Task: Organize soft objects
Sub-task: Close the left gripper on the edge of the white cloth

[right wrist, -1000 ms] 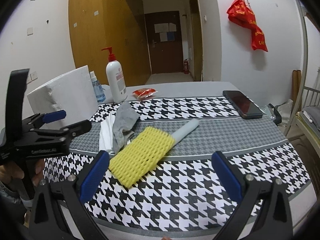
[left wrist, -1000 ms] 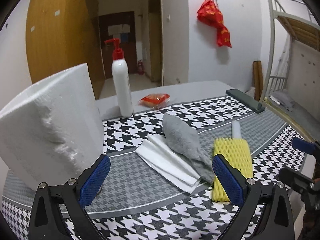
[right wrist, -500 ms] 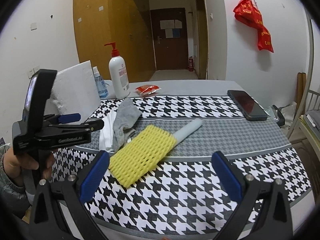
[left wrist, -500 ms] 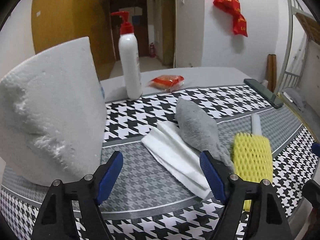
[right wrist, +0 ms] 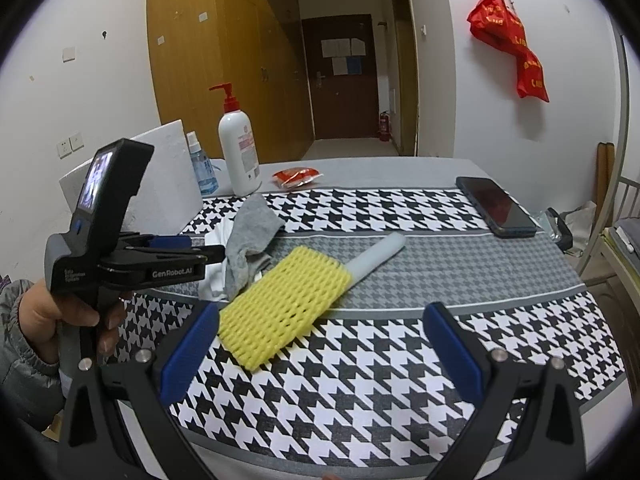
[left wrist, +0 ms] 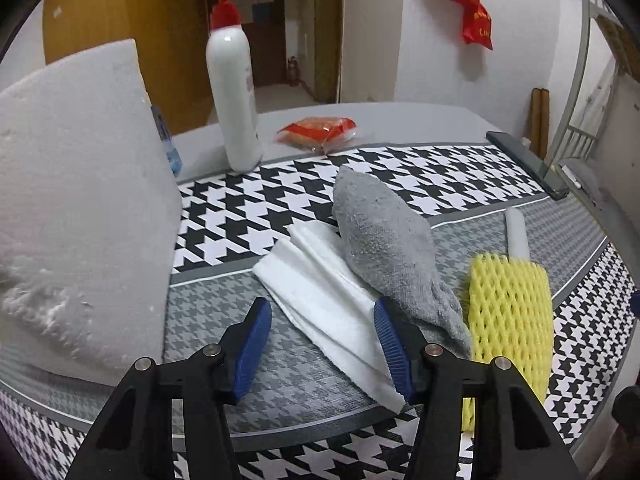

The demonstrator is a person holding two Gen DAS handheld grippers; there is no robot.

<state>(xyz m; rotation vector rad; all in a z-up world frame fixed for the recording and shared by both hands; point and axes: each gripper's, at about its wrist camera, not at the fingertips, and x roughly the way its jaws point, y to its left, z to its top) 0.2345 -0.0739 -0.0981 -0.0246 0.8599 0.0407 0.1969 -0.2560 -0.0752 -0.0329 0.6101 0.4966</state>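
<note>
Your left gripper (left wrist: 322, 344) points down at the folded white cloth (left wrist: 320, 300), and its jaws have just been closing; they stand half apart, with the near end of the cloth between them, but the pads do not press on it. The grey sock (left wrist: 388, 248) lies on the cloth, toward 1 o'clock from your left gripper, and its near end is just behind the right pad. The yellow foam net sleeve (left wrist: 508, 312) lies at 3 o'clock, touching the sock. The big white foam block (left wrist: 80, 216) stands at 10 o'clock, and the pump bottle (left wrist: 234, 100) at 12 o'clock, well behind. Your right gripper (right wrist: 320, 352) is wide open with nothing between its blue pads; it hovers over the houndstooth tablecloth (right wrist: 400, 360), and the yellow sleeve lies at 11 o'clock from it.
</note>
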